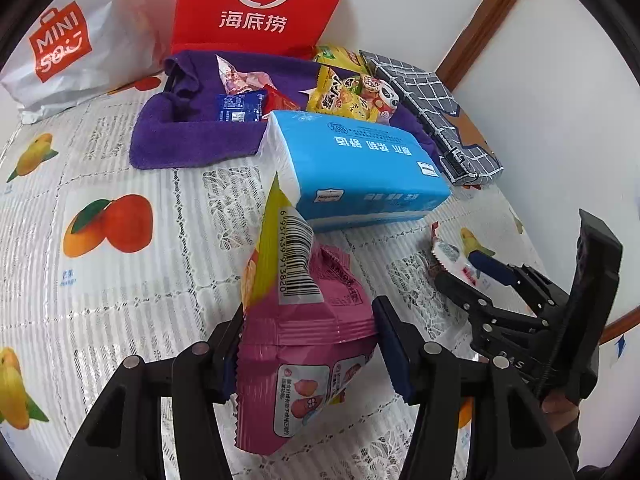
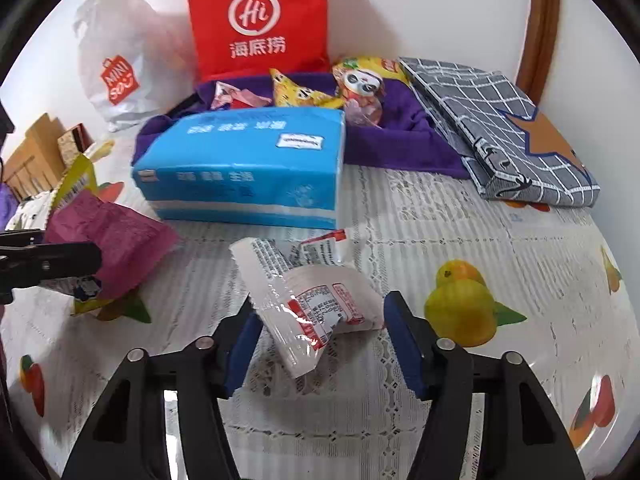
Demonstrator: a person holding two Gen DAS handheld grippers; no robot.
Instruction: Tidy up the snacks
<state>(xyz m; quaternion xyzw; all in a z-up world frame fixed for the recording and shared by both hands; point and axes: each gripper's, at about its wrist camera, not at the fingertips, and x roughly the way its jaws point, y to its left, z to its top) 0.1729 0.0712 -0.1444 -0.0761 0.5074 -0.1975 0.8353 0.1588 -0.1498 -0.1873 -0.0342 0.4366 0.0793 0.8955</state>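
My left gripper point(image 1: 308, 354) has its jaws pressed against a pink and yellow snack bag point(image 1: 298, 312), which it holds above the tablecloth; the bag also shows in the right wrist view point(image 2: 106, 236). My right gripper point(image 2: 318, 338) is around a white snack packet with red print point(image 2: 316, 304); its jaws touch the packet's two ends. The right gripper also shows in the left wrist view point(image 1: 476, 280). A purple cloth bin point(image 1: 192, 136) at the back holds several snack packets point(image 1: 348, 94).
A blue tissue pack point(image 1: 352, 168) lies between the grippers and the purple bin. A red Haidilao bag point(image 1: 260, 4) and a white Miniso bag point(image 1: 68, 44) stand against the wall. A grey checked folded box point(image 2: 504, 128) lies at the right. The table carries a fruit-print cloth point(image 1: 104, 224).
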